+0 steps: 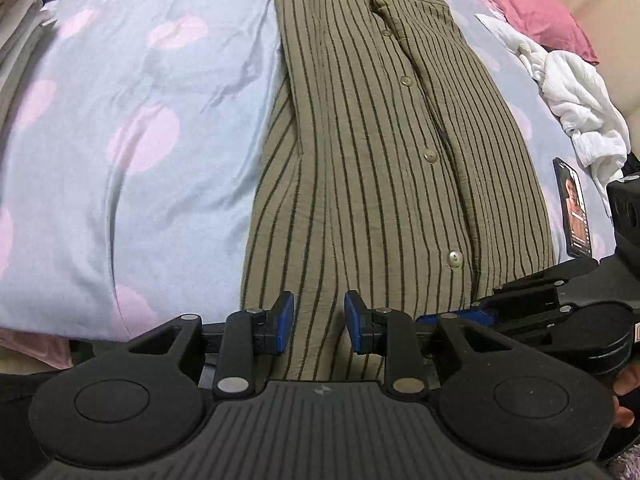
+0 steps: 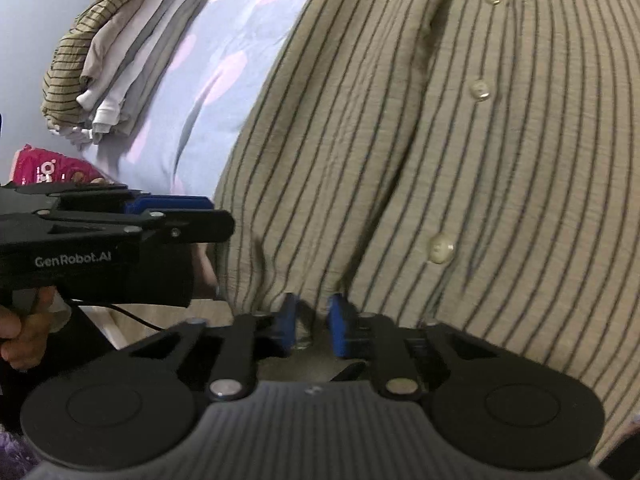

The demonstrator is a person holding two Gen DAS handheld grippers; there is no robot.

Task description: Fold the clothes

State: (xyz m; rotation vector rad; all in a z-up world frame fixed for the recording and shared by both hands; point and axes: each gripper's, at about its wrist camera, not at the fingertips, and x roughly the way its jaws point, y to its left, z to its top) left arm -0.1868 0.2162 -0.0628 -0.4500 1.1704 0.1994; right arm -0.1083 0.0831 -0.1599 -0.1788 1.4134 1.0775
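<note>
An olive shirt [image 1: 372, 140] with dark stripes and a button placket lies lengthwise on the bed, folded into a long narrow strip. My left gripper [image 1: 320, 320] hovers over its near hem, left of the placket. It is open by a narrow gap, and striped cloth runs flat under its blue pads [image 1: 285, 322]. My right gripper [image 2: 314, 322] is at the same hem of the shirt [image 2: 440, 160], further right. Its pads [image 2: 339, 326] stand slightly apart, and the cloth puckers just ahead of them. Each gripper shows from the side in the other's view: right gripper [image 1: 520, 312], left gripper [image 2: 168, 208].
The bed sheet [image 1: 140, 140] is light blue with pink spots. A stack of folded clothes [image 2: 104, 64] sits at the far left. A crumpled white garment [image 1: 576, 92], a phone [image 1: 574, 208] and a pink pillow [image 1: 532, 4] lie on the right. A hand [image 2: 20, 332] holds the left gripper's handle.
</note>
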